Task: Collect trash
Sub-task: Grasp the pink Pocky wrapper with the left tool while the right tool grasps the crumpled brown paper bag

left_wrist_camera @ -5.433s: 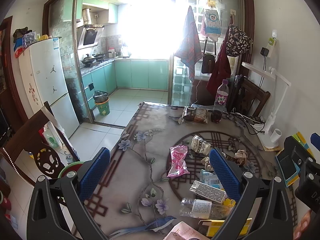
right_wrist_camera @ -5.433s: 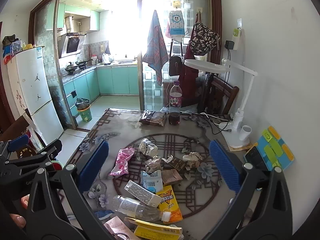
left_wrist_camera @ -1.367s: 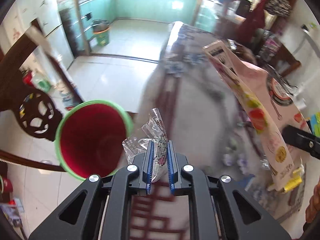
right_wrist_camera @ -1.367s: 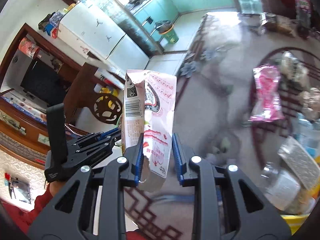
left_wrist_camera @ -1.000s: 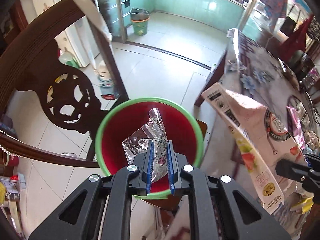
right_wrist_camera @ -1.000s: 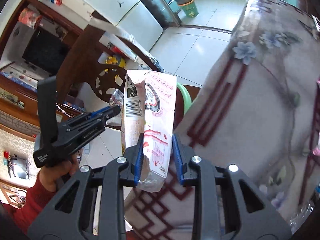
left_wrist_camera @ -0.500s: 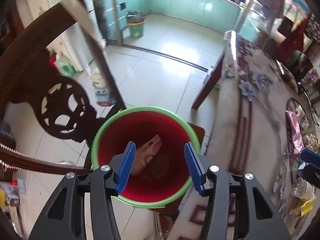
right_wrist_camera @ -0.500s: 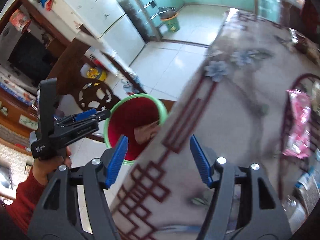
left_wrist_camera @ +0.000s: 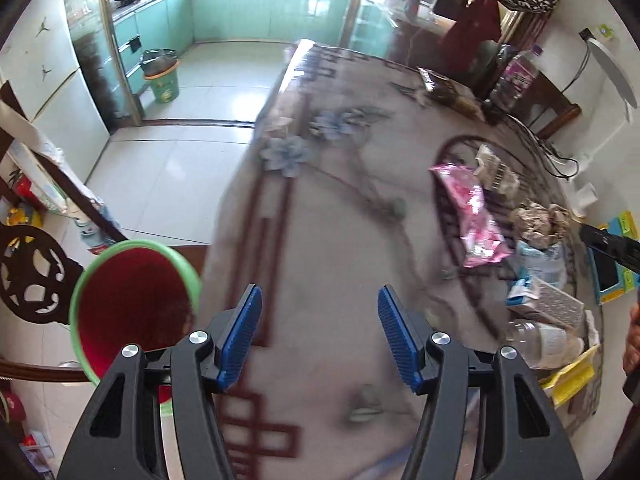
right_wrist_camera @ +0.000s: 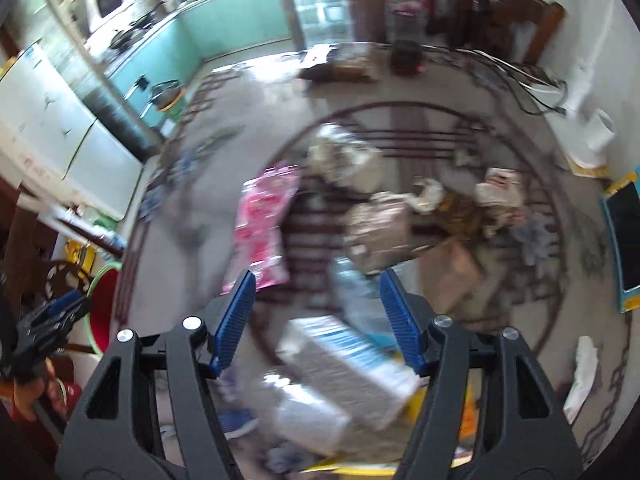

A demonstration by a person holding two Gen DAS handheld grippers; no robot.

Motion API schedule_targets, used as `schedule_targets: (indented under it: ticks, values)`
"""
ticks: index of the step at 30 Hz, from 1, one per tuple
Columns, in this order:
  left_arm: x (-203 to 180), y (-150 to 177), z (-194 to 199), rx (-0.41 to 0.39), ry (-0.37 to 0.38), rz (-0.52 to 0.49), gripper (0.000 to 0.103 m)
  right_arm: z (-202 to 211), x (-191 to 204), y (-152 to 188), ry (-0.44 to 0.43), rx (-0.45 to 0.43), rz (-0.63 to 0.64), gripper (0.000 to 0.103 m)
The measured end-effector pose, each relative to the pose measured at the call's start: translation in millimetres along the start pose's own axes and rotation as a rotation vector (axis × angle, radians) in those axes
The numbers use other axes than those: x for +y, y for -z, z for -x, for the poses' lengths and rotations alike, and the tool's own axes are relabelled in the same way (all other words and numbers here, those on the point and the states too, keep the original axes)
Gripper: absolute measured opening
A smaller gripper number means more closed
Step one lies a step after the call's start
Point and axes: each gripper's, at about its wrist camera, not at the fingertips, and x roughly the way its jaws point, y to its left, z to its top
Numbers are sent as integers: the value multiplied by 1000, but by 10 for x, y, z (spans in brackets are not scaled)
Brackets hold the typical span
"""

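Note:
My left gripper [left_wrist_camera: 320,334] is open and empty above the near left edge of the table [left_wrist_camera: 320,240]. The red bin with a green rim [left_wrist_camera: 132,300] stands on the floor to its lower left. My right gripper [right_wrist_camera: 316,320] is open and empty over the trash pile. Below it lie a grey-blue carton [right_wrist_camera: 344,356] and a clear plastic bottle [right_wrist_camera: 304,420]. A pink wrapper [right_wrist_camera: 264,224] lies to its upper left and crumpled wrappers [right_wrist_camera: 376,224] beyond. The pink wrapper [left_wrist_camera: 472,216] and the bottle [left_wrist_camera: 544,344] also show in the left wrist view.
A dark wooden chair [left_wrist_camera: 32,264] stands beside the bin. A purple drink bottle [right_wrist_camera: 406,20] stands at the table's far end. Cables [right_wrist_camera: 516,76] and a white lamp base [right_wrist_camera: 596,128] are at the far right. A phone on a blue holder [right_wrist_camera: 624,244] lies right.
Both grippers have swung away from the bin back over the table. The right one now hangs above the trash pile; its view is motion-blurred. Both remain open and empty.

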Motion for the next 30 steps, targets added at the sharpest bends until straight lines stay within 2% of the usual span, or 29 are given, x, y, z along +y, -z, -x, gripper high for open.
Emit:
schedule_targets:
  ticks: [3, 5, 12, 13, 14, 16, 22, 27, 30]
  values:
    - [-325, 38, -55, 20, 23, -6, 57, -132, -357, -125, -5, 15, -28, 63]
    - [-508, 60, -77, 27, 39, -13, 57, -275, -498, -195, -19, 40, -35, 68]
    - [-1041, -101, -264, 48, 76, -43, 57, -731, -504, -279, -66, 104, -4, 68]
    - [-1115, -146, -313, 53, 83, -48, 56, -805, -488, -283, -71, 116, 6, 63]
    - [-1153, -176, -347, 56, 88, -51, 56, -859, -490, -287, -81, 128, 7, 51]
    - [-1263, -265, -449, 65, 106, -55, 56, -949, -513, -269, -126, 157, -7, 44]
    - [-1541, -562, -908, 118, 153, -36, 54, -878, -632, -290, -177, 115, -38, 41]
    - [-1731, -691, -1361, 177, 141, -53, 52, -693, -741, -324, -209, 62, -82, 41]
    - [-1779, -688, -1540, 213, 150, -55, 37, -609, -749, -325, -216, 42, -84, 41]
